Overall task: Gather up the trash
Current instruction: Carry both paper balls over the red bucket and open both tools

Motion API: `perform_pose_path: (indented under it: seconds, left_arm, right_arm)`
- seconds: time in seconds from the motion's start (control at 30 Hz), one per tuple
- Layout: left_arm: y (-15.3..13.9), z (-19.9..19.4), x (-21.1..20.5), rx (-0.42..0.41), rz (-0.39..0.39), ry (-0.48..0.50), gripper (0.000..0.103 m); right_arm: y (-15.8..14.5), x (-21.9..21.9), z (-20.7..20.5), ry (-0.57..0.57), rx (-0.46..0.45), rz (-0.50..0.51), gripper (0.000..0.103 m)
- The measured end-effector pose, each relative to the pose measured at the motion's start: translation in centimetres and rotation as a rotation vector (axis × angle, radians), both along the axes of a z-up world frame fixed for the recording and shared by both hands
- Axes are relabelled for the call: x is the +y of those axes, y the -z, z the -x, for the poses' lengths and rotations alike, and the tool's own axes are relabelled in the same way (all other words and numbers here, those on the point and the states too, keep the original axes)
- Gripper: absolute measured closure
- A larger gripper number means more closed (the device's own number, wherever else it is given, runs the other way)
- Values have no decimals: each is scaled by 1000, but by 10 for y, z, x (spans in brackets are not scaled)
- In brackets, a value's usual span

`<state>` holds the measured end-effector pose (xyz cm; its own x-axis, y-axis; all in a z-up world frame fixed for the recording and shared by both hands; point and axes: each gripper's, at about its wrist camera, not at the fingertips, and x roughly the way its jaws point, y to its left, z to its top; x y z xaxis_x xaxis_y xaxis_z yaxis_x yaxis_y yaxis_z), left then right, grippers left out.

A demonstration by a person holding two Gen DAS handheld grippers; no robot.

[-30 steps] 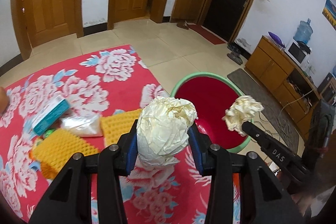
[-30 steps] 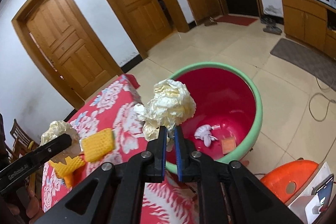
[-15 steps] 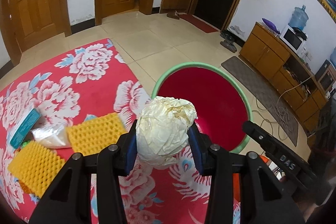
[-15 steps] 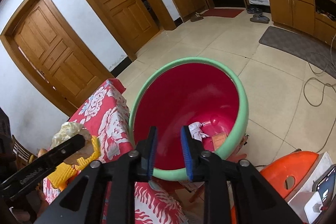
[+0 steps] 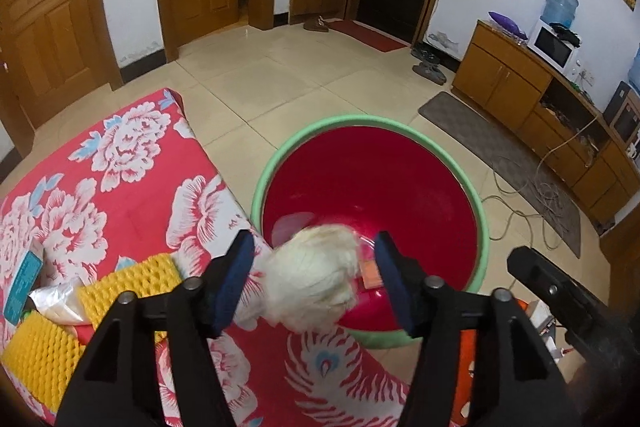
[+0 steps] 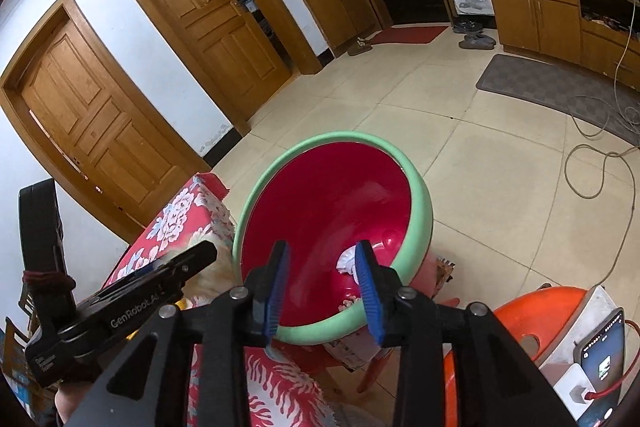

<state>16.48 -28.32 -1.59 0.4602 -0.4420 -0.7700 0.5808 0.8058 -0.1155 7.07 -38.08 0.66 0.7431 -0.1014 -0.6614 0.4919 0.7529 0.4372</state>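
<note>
A red bin with a green rim stands on the floor beside the red floral table. My left gripper hangs over the table's edge by the bin, its jaws opening. A crumpled cream paper ball is between them, blurred and clear of both pads. My right gripper points into the bin, its jaws opening with nothing between them. A white paper wad lies at the bin's bottom. The left gripper shows at the left of the right wrist view.
Two yellow foam nets, a silvery bag and a teal packet lie on the table. An orange stool with a phone stands right of the bin. Cables trail over the tiled floor.
The right gripper opened and its paper wad dropped into the bin. The left gripper moved toward the bin, then opened, letting go of the paper ball.
</note>
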Motion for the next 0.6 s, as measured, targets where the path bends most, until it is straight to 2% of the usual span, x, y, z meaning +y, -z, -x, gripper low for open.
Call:
perform_pose_path:
  seconds: [0.37,0.43,0.6]
  left_arm:
    - [-6,4,16,3,10,-36,36]
    - [-9,6,23,3,16,-51,36]
    - [-18,13,45,-2,33,-88,36]
  right_arm:
    - [-1,3,1,-17,-1,-8,59]
    - [-4,6,2,-26,-5,-6,53]
    - [-8,15,3,-52,-12,-3,47]
